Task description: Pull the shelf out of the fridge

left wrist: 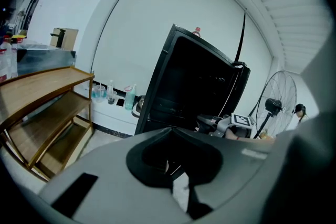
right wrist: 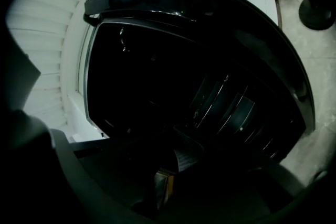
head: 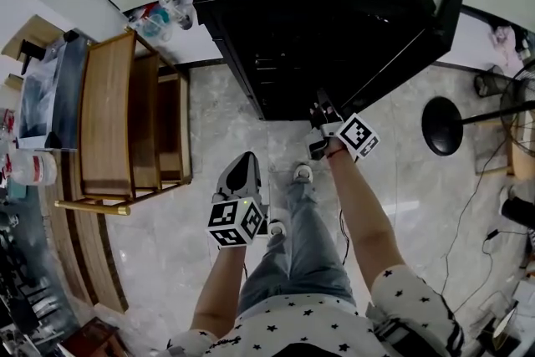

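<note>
The black fridge (head: 318, 12) stands in front of me with its door (head: 443, 4) swung open to the right. My right gripper (head: 321, 116) reaches to the lower front edge of the fridge, jaws shut. In the right gripper view the interior (right wrist: 157, 76) is very dark; door racks (right wrist: 231, 107) show at the right, and no shelf can be made out. My left gripper (head: 242, 173) hangs lower, over the floor beside my leg, jaws shut and holding nothing. From the left gripper view the fridge (left wrist: 194, 86) and the right gripper (left wrist: 215, 124) are ahead.
A wooden rack (head: 125, 121) stands on the left, with bottles (head: 163, 12) by the wall behind it. A fan's round black base (head: 441, 125) and cables (head: 468, 213) lie on the tiled floor at the right. My shoes (head: 303, 172) are just below the fridge.
</note>
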`<action>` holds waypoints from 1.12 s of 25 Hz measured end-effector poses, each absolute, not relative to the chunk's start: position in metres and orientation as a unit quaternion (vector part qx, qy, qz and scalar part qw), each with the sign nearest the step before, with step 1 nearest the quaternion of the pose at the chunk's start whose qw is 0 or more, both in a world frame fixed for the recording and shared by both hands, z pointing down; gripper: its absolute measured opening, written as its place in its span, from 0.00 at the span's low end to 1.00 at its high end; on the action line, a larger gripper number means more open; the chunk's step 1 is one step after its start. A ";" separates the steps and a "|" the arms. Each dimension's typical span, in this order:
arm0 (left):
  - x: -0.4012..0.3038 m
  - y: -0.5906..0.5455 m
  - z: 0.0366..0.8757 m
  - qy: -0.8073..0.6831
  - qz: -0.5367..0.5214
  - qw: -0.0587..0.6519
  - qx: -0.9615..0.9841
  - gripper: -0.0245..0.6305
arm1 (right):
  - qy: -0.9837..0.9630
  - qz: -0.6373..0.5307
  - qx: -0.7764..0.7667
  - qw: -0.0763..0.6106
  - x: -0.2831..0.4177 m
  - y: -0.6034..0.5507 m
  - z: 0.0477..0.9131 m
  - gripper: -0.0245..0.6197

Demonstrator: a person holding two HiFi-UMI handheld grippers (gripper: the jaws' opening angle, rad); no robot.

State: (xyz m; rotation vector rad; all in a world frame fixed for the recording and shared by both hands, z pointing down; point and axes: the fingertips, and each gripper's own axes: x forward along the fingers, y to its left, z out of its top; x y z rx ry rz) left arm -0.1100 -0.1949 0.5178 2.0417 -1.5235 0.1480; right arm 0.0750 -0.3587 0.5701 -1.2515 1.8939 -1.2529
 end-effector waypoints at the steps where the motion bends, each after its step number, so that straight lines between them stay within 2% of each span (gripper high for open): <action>1: -0.110 -0.197 0.520 -0.572 0.056 0.291 0.765 0.06 | 0.699 -0.469 -0.463 0.278 0.076 -0.364 0.574 0.03; 10: -0.113 -0.208 0.542 -0.577 0.063 0.300 0.757 0.06 | 0.660 -0.507 -0.453 0.319 0.081 -0.406 0.614 0.04; 19: -0.116 -0.218 0.560 -0.583 0.071 0.309 0.748 0.06 | 0.629 -0.537 -0.428 0.364 0.079 -0.445 0.634 0.22; 28: -0.114 -0.225 0.571 -0.583 0.073 0.315 0.745 0.06 | 0.609 -0.535 -0.455 0.369 0.085 -0.473 0.653 0.26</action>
